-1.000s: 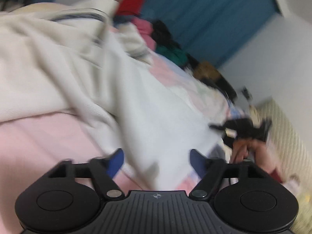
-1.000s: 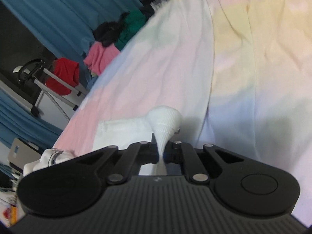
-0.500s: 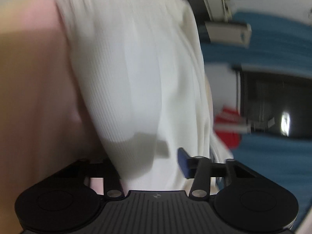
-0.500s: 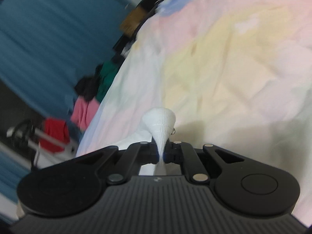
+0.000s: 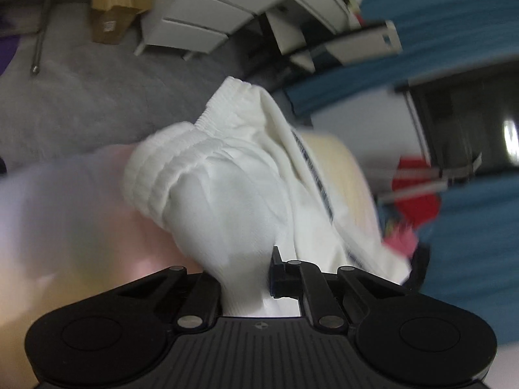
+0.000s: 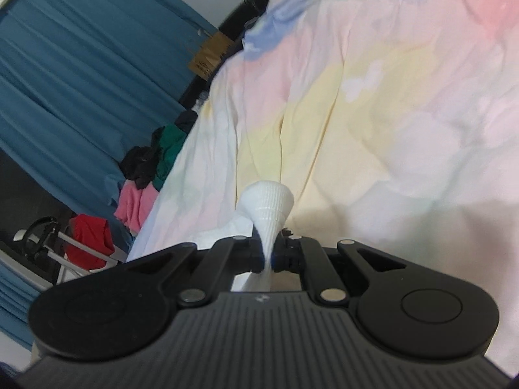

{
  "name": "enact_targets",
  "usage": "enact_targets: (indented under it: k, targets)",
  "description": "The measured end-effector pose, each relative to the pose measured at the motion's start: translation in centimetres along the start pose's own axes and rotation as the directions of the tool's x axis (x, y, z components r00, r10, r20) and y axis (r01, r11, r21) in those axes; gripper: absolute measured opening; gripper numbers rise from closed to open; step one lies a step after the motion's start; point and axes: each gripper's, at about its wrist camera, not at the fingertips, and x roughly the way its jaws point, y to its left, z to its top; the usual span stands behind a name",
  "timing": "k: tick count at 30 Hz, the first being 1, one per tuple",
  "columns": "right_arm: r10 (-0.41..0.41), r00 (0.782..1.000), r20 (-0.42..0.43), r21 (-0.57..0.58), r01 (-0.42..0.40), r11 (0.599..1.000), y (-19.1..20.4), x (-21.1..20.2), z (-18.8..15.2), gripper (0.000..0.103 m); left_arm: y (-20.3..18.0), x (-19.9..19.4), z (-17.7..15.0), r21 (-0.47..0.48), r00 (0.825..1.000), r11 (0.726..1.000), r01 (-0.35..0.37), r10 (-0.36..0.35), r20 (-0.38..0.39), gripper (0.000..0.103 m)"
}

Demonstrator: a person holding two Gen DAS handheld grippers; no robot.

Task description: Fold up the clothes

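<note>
A white ribbed garment [image 5: 227, 194] with an elastic waistband bulges up in front of my left gripper [image 5: 245, 278], which is shut on a thick bunch of its fabric. A thin dark stripe runs down the garment's right side. In the right wrist view my right gripper [image 6: 267, 257] is shut on another part of the white garment [image 6: 267, 207]; a small cone of ribbed cloth sticks out past the fingertips. Both grippers hold it above the pastel bedsheet [image 6: 389, 113].
The bed's pastel sheet [image 5: 65, 210] fills the ground below. Blue curtains [image 6: 65, 81] hang behind. A pile of pink, green and black clothes [image 6: 152, 168] lies at the bed's far edge, a red garment [image 6: 87, 240] on a rack. White drawers [image 5: 201, 22] and a cardboard box [image 5: 113, 3] stand on the grey floor.
My left gripper has closed on the white garment, from open a second ago, and swung round toward the floor and drawers. My right gripper kept its grip and moved over the sheet.
</note>
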Motion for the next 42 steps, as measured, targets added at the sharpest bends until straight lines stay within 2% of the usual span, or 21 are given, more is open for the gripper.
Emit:
enact_targets:
  k: [3,7,10,11,13,15,16,17,18,19,21,23,26,30,36,42]
  targets:
    - [-0.034,0.999,-0.013,-0.015,0.033,0.999,-1.6,-1.2,-0.5,0.006,1.9,0.3,0.9,0.061,0.997,0.996,-0.061,0.064,-0.052,0.009]
    - [-0.087,0.995,-0.048,-0.056,0.085,0.995,-3.5,-1.0,-1.8,0.006,3.5,2.8,0.7,0.139,0.983,0.98,-0.141,0.155,-0.102,0.012]
    - [-0.097,0.993,-0.064,-0.086,0.091,0.992,-3.9,-1.2,-2.3,0.008,2.8,3.0,0.5,0.199,0.979,0.967,-0.159,0.18,-0.097,0.02]
    - [-0.095,0.993,-0.066,-0.097,0.089,0.991,-3.8,-1.4,-2.4,0.01,2.5,2.8,0.2,0.227,0.977,0.96,-0.165,0.191,-0.098,0.025]
    - [-0.075,0.995,-0.072,-0.145,0.064,0.987,-3.0,-1.8,-2.3,0.012,2.1,2.4,-0.7,0.284,0.972,0.942,-0.177,0.212,-0.099,0.05]
    - [-0.066,0.995,-0.073,-0.203,0.05,0.978,-2.1,-2.4,-2.2,0.021,2.0,1.1,-1.5,0.346,0.968,0.919,-0.191,0.235,-0.089,0.062]
    - [-0.068,0.995,-0.068,-0.233,0.05,0.971,-1.6,-2.9,-2.1,0.033,1.5,0.6,-1.3,0.378,0.967,0.903,-0.203,0.246,-0.069,0.07]
    - [-0.069,0.996,-0.064,-0.263,0.05,0.964,-1.2,-3.4,-2.1,0.05,1.3,-0.1,-1.4,0.407,0.968,0.889,-0.211,0.249,-0.041,0.074]
    - [-0.068,0.996,-0.056,-0.292,0.049,0.955,-0.7,-3.9,-2.1,0.058,1.0,-0.9,-1.7,0.435,0.968,0.873,-0.219,0.25,-0.013,0.081]
    - [-0.058,0.998,-0.033,-0.323,0.045,0.945,-0.2,-4.7,-2.2,0.068,0.6,-1.6,-2.1,0.456,0.968,0.859,-0.231,0.251,0.016,0.082]
    - [-0.034,0.999,-0.003,-0.383,0.03,0.923,1.1,-6.0,-2.4,0.068,-0.3,-3.0,-3.0,0.494,0.964,0.831,-0.257,0.254,0.075,0.084]
    - [-0.004,1.0,0.01,-0.439,0.008,0.899,2.7,-7.1,-2.6,0.068,-1.3,-3.9,-3.9,0.526,0.96,0.804,-0.278,0.241,0.139,0.085]
    - [0.075,0.997,-0.024,-0.503,-0.077,0.861,6.3,-8.6,-3.7,0.068,-3.8,-5.4,-5.8,0.572,0.953,0.764,-0.298,0.2,0.229,0.086]
    - [0.186,0.977,-0.102,-0.569,-0.21,0.795,11.7,-10.7,-6.1,0.068,-8.1,-6.0,-8.9,0.642,0.953,0.72,-0.265,0.093,0.289,0.089]
    - [0.287,0.927,-0.242,-0.596,-0.376,0.71,18.7,-12.6,-11.5,0.068,-14.8,-3.9,-14.9,0.769,0.968,0.624,-0.141,-0.076,0.239,0.089]
    - [0.338,0.881,-0.331,-0.613,-0.473,0.633,21.4,-13.1,-16.5,0.068,-18.7,-0.6,-19.5,0.834,0.973,0.552,-0.016,-0.183,0.14,0.089]
